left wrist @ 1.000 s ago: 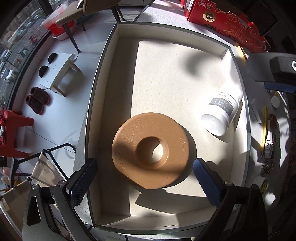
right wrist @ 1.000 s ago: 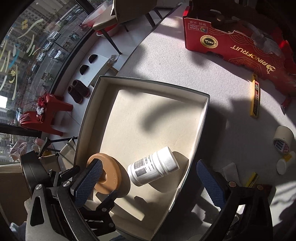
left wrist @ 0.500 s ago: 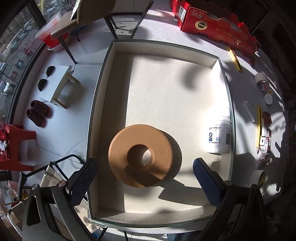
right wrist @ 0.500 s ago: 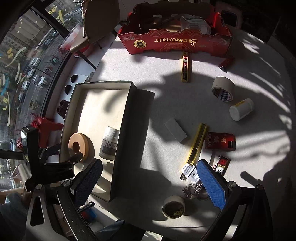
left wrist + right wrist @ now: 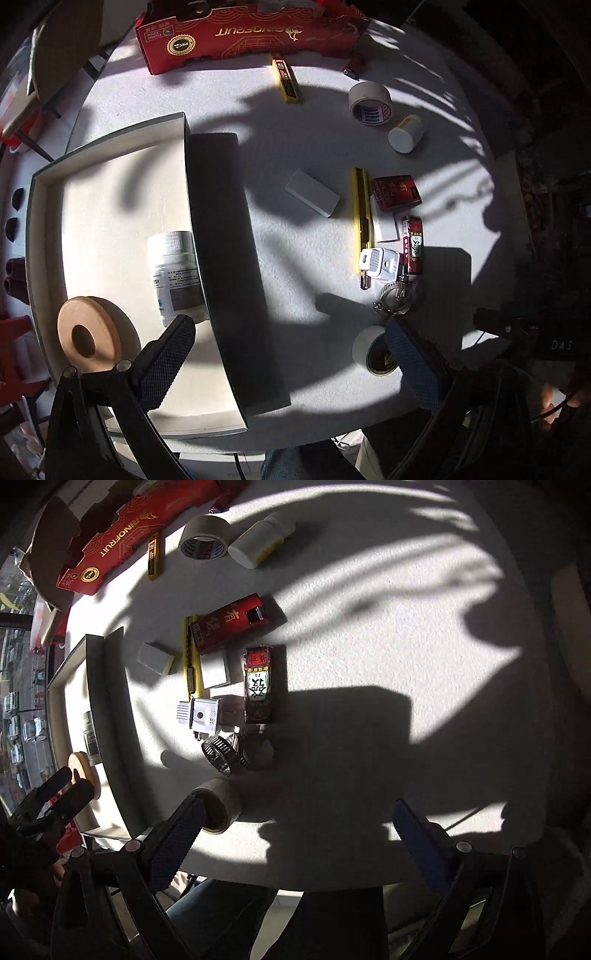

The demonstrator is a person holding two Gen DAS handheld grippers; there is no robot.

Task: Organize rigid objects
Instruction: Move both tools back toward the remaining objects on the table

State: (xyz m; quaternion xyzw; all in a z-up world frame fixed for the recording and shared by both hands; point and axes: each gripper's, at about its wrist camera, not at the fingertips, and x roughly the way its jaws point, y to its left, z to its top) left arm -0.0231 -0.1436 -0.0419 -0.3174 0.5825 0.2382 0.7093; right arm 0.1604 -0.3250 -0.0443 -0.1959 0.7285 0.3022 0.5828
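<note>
Two items already in the shallow box (image 5: 110, 155) at left of the left-wrist frame: tan ring (image 5: 90, 334) lower left, white bottle (image 5: 173, 273) on its side against the right wall. Plenty left on the white surface (image 5: 303, 147), centre and right. Both empty, left hand-held gripper (image 5: 284, 347) and right hand-held gripper (image 5: 299, 834), jaws spread wide.

Nearest next pick, at a guess: small tape roll (image 5: 218, 805), just beside the right gripper's left pad (image 5: 177, 843) at lower centre. Best approached from above, one pad inside the core and one outside (rim grip, less chance of rolling). Worth avoiding the hose clamp (image 5: 221, 751) just above it. Then over the box wall, into bare floor at upper left.
</note>
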